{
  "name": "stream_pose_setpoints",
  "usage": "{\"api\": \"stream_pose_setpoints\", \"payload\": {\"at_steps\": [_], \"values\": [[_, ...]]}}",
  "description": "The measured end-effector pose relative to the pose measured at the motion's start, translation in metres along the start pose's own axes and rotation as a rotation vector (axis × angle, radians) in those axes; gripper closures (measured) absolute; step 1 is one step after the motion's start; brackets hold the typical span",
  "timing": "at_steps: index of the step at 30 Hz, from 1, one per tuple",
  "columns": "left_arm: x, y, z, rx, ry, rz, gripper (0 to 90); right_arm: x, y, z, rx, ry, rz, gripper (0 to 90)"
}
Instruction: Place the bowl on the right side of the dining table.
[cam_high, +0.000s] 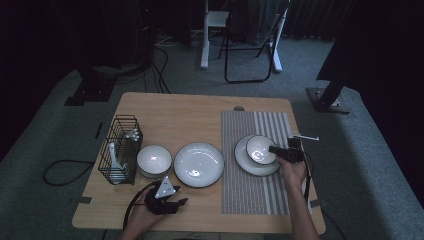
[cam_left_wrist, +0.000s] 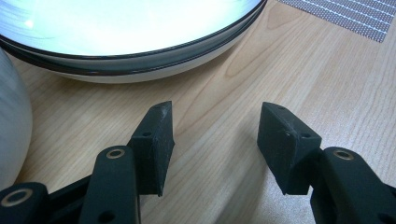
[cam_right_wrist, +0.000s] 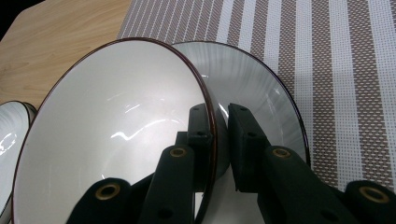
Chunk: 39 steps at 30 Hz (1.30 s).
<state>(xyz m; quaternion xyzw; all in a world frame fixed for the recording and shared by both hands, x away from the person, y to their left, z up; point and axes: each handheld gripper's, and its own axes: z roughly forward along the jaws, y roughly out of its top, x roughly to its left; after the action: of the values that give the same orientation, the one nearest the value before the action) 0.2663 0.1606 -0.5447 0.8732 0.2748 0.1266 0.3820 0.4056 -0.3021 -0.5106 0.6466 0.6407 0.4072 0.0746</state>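
Note:
A small white bowl with a dark rim (cam_high: 260, 148) sits tilted on a white plate (cam_high: 249, 166) on the striped placemat (cam_high: 255, 192). My right gripper (cam_high: 274, 149) is shut on the bowl's right rim. In the right gripper view, one jaw lies inside the bowl (cam_right_wrist: 107, 135) and the other outside, with the plate (cam_right_wrist: 261, 79) behind; my right gripper (cam_right_wrist: 219, 112) pinches the rim. My left gripper (cam_high: 182, 201) rests open near the front edge. In its own view, my left gripper (cam_left_wrist: 215, 135) holds nothing over bare wood, just short of a large plate (cam_left_wrist: 130, 46).
A large white plate (cam_high: 198, 164) lies mid-table, with a second white bowl (cam_high: 154, 160) to its left. A black wire rack (cam_high: 120, 150) holding utensils stands at the far left. A chair and stand legs are on the floor beyond the table.

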Motion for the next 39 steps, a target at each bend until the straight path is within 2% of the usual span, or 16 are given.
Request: {"api": "stream_pose_setpoints", "payload": {"at_steps": [12, 39], "values": [[-0.0001, 0.0000, 0.0000, 0.000, 0.000, -0.001, 46.5, 0.0012, 0.0022, 0.0029, 0.000, 0.007, 0.011, 78.9], [-0.0001, 0.0000, 0.0000, 0.000, 0.000, -0.001, 46.5, 0.0030, 0.0012, 0.0014, 0.011, -0.009, 0.000, 79.1]]}}
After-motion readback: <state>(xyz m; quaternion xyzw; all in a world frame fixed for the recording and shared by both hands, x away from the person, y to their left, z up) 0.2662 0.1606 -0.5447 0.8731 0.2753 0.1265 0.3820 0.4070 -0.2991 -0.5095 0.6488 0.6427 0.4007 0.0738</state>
